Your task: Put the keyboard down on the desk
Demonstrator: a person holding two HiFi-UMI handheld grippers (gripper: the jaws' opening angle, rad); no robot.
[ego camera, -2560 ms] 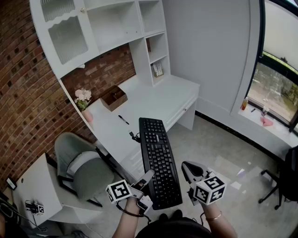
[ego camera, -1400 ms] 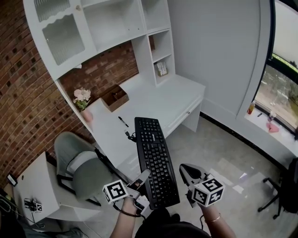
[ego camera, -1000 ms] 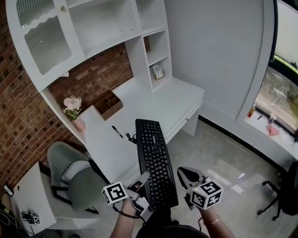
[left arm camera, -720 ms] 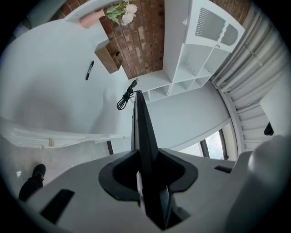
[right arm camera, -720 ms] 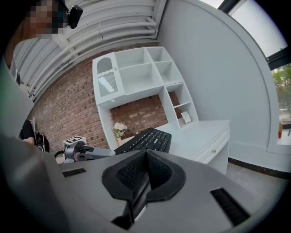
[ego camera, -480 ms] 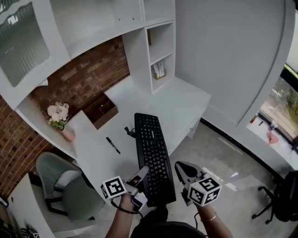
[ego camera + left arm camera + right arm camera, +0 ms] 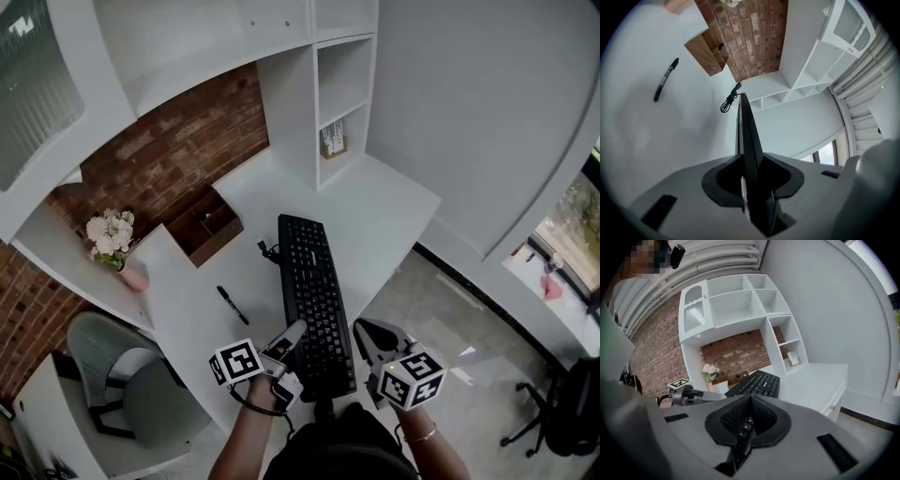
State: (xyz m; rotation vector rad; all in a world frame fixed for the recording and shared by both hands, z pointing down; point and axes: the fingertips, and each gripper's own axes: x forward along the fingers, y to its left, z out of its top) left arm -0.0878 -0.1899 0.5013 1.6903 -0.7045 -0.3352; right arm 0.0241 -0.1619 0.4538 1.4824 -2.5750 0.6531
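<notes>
A black keyboard [image 7: 314, 298] hangs lengthwise above the front part of the white desk [image 7: 386, 208], its near end still past the desk's edge. My left gripper [image 7: 291, 363] is shut on the keyboard's near left corner. In the left gripper view the keyboard [image 7: 749, 136] runs edge-on out of my left gripper [image 7: 757, 190]. My right gripper [image 7: 364, 339] is shut on the near right edge. Keys of the keyboard [image 7: 758, 382] show between the jaws of my right gripper [image 7: 741, 431]. The coiled cable [image 7: 270, 253] dangles at the far end.
On the desk lie a black pen [image 7: 232, 306] and a wooden box [image 7: 208, 225], with a pink vase of flowers [image 7: 111, 238] further left. A grey chair [image 7: 120, 398] stands at the lower left. White shelves [image 7: 339, 103] rise behind the desk.
The view has closed in on the desk. The keyboard has been carried forward, so its far end now hangs over the desktop. Both grippers have kept their hold.
</notes>
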